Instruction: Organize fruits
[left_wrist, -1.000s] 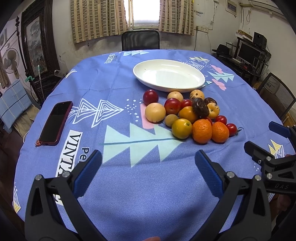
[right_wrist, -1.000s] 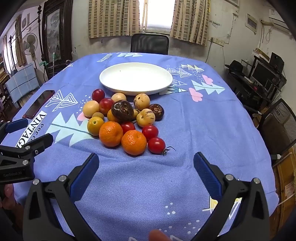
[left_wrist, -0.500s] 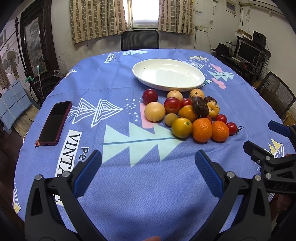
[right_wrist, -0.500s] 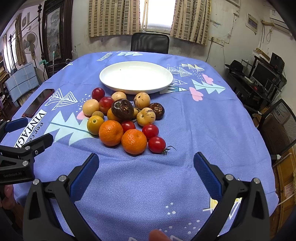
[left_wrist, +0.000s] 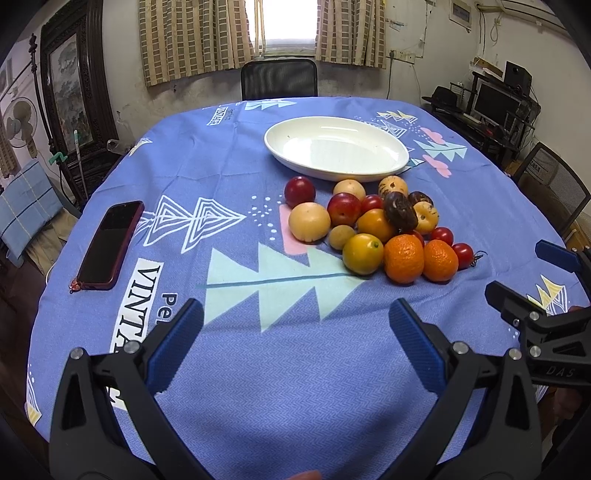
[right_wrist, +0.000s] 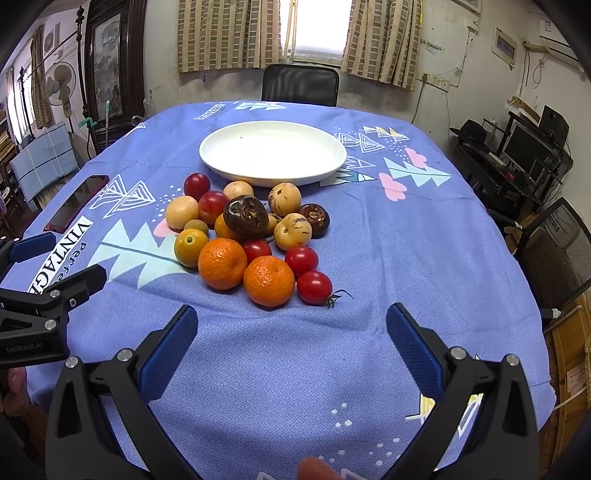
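Your left gripper (left_wrist: 295, 321) sits at the bottom of its frame with the blue pads spread wide, gripping nothing and touching nothing; only bare blue tablecloth (left_wrist: 295, 369) shows between them. Your right gripper (right_wrist: 291, 325) is the same: jaws wide apart, empty, clear of the fruit. The pile of fruits (right_wrist: 247, 236) lies at the centre of the right wrist view, just above the open jaws, with two oranges (right_wrist: 269, 280) and a stemmed red tomato (right_wrist: 314, 287) nearest to you. In the left wrist view the pile lies right of centre, well above the pads. The white plate (right_wrist: 273, 175) stands empty just beyond the pile, in the upper middle. A dark phone (left_wrist: 110, 245) lies at the left of the left view, well apart from the fruit.
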